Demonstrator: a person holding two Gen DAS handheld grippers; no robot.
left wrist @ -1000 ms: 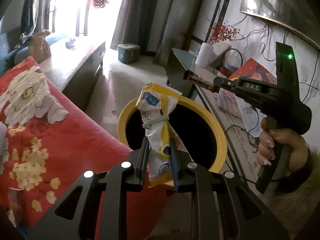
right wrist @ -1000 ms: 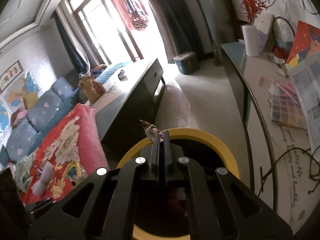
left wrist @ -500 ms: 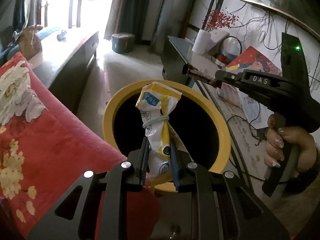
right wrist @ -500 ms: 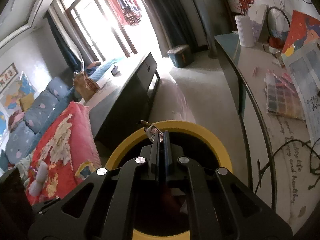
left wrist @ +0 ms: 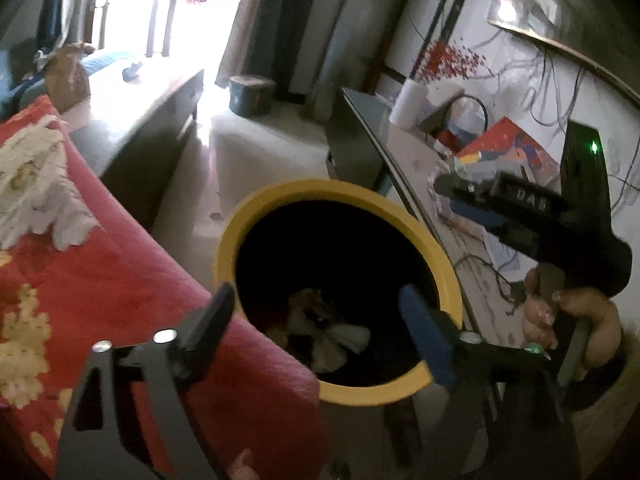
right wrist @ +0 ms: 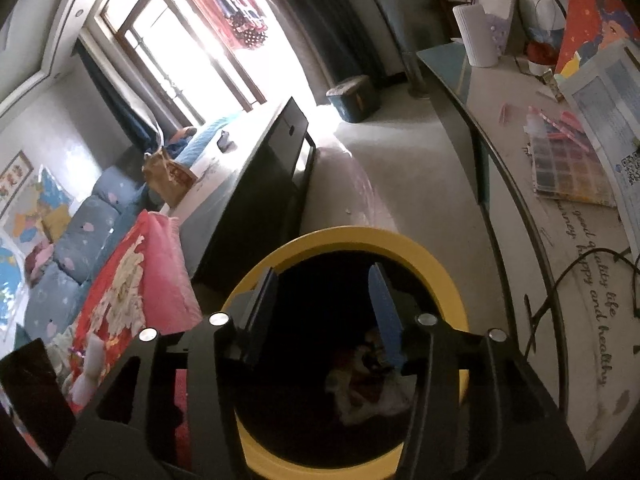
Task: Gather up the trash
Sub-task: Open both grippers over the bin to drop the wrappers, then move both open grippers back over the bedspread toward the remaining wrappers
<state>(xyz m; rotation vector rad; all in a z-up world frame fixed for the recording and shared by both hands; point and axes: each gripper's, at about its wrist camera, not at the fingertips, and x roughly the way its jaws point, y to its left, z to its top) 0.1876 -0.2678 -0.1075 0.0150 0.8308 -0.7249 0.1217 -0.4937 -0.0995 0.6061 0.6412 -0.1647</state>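
Trash (left wrist: 324,332) lies heaped at the bottom of the yellow-rimmed bin (left wrist: 436,248), below and between the jaws of the left gripper (left wrist: 316,300) and right gripper (right wrist: 324,284), both just sprung open and empty, so this drop looks finished; further litter is unseen.

There are two tools, the left tool (left wrist: 316,312) and the right tool (right wrist: 324,280), each with two fingers. One yellow-rimmed bin (left wrist: 400,210) stands below them, holding one heap of crumpled trash (left wrist: 324,332) whose pieces cannot be counted. One hand (left wrist: 560,312) shows. One white vase (right wrist: 478,34) stands on one worktop (right wrist: 516,184), and one red floral blanket (left wrist: 100,264) lies nearby.
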